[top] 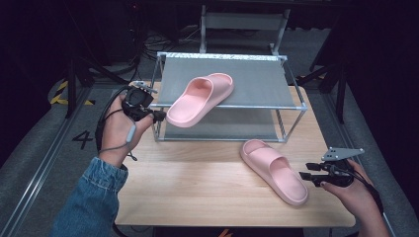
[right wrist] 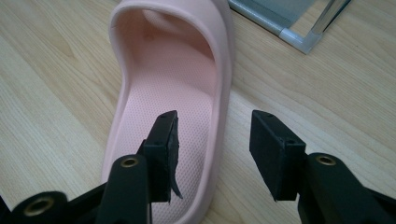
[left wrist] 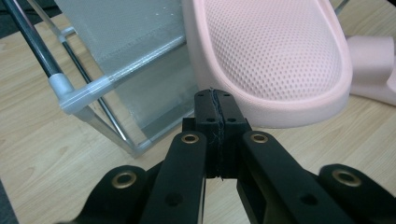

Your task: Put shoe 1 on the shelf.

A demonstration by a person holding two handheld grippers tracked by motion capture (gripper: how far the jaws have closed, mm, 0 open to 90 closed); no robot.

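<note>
Currently two pink slippers in play. Upper slipper [top: 200, 98] lies on the rack's top shelf [top: 247, 84], toe toward the far right, heel overhanging the front left edge. Left gripper [top: 159, 116] sits right at that heel; in the left gripper view its jaws are pressed together with nothing between them, tips just below the heel's rim [left wrist: 280, 112], slipper sole side dotted and tilted above. Cannot tell if the tips touch the heel. Lower slipper [top: 274, 170] lies flat on the table [top: 197, 187], in front of the rack's right end, toe toward the rack, heel toward the person. Right gripper [top: 307, 172] is at that heel's right side, jaws apart: in the right gripper view one pad hangs over the footbed [right wrist: 163, 149], the other outside over the wood, side wall between them, not clamped. Rack [top: 158, 133] is a metal frame with two grey shelves, at the table's far side.
</note>
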